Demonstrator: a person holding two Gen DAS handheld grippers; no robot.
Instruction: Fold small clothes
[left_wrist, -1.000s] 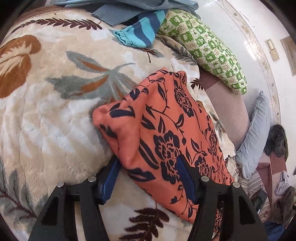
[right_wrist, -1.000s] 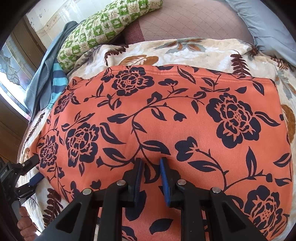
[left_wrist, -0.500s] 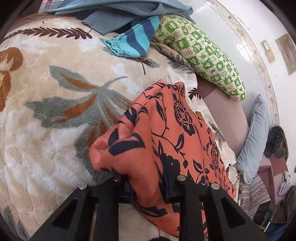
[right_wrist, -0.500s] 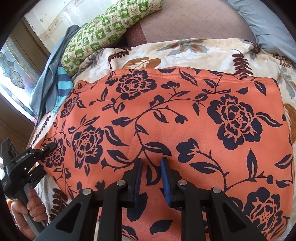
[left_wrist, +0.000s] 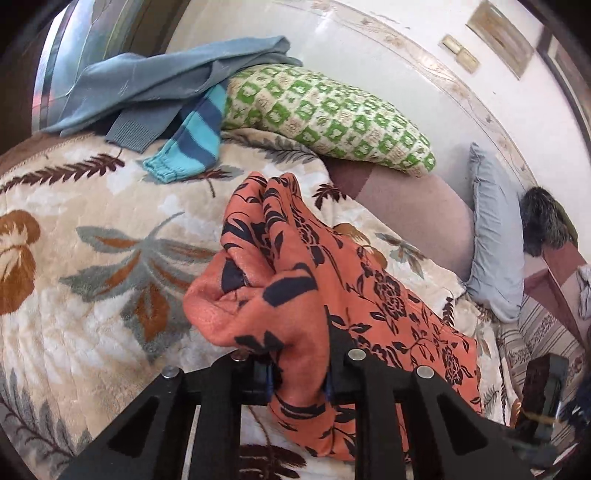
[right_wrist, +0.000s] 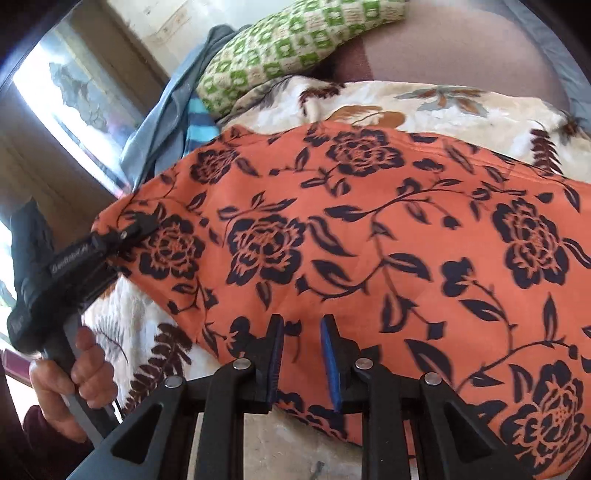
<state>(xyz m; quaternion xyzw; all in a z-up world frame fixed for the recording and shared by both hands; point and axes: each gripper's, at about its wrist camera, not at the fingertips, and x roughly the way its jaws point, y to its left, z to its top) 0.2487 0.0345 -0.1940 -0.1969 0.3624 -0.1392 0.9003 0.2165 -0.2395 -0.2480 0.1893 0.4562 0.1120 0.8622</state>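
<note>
Orange floral garment (right_wrist: 369, 236) lying crosswise on blanket (left_wrist: 74, 258), left hand-held gripper (left_wrist: 299, 384) closing on its bunched corner, right hand-held gripper (right_wrist: 299, 354) pinching its near edge

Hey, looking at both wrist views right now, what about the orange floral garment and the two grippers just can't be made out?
- Left wrist view: the left gripper is closing on bunched orange floral garment; folds hide the pads.
- Right wrist view: the right gripper pinches the cloth's near edge; what lies beneath is covered.
- Right wrist view: the garment's right side runs off the frame, so its type stays unclear.
- Left wrist view: the striped sleeve disappears under a grey-blue garment.
</note>
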